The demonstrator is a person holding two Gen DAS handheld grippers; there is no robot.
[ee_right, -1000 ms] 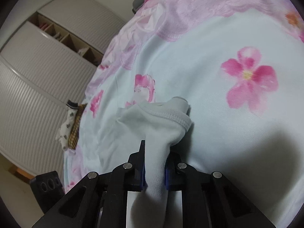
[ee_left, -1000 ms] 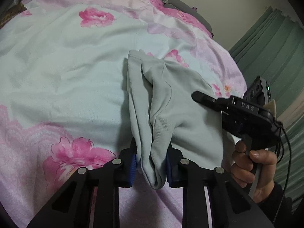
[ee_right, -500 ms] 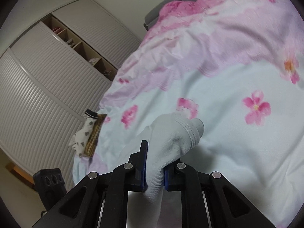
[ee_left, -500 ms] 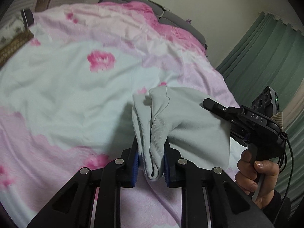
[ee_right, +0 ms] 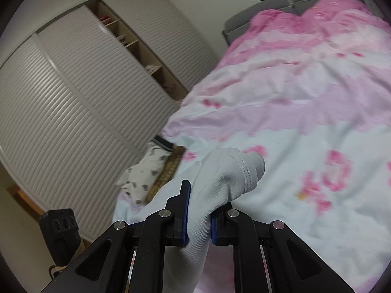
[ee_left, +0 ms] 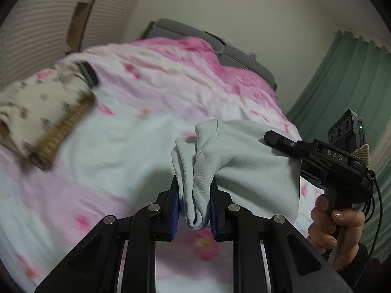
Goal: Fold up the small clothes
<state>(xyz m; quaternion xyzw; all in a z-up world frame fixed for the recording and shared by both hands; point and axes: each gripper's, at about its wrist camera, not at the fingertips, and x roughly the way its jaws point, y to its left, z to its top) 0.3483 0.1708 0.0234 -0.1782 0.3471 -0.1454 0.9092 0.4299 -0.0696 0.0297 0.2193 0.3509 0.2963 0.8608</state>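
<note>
A small pale grey-green garment [ee_left: 244, 168] hangs in the air above the bed, stretched between both grippers. My left gripper [ee_left: 194, 207] is shut on a bunched edge of it. My right gripper [ee_right: 198, 216] is shut on another bunched edge with a stitched hem [ee_right: 246, 171]. In the left wrist view the right gripper [ee_left: 317, 156] shows at the right, held by a hand [ee_left: 334, 227], with the cloth running to it.
The bed has a pink and pale blue floral cover [ee_left: 127, 146]. A folded spotted cream garment [ee_left: 36, 107] lies on a brown mat [ee_left: 66, 129] at the bed's left side. White slatted wardrobe doors [ee_right: 73, 92] stand left, green curtains [ee_left: 354, 85] right, grey headboard [ee_left: 210, 39] behind.
Both grippers have risen with the garment, lifting it off the bed. The views tilted up, so the headboard, wardrobe and folded spotted garment now show.
</note>
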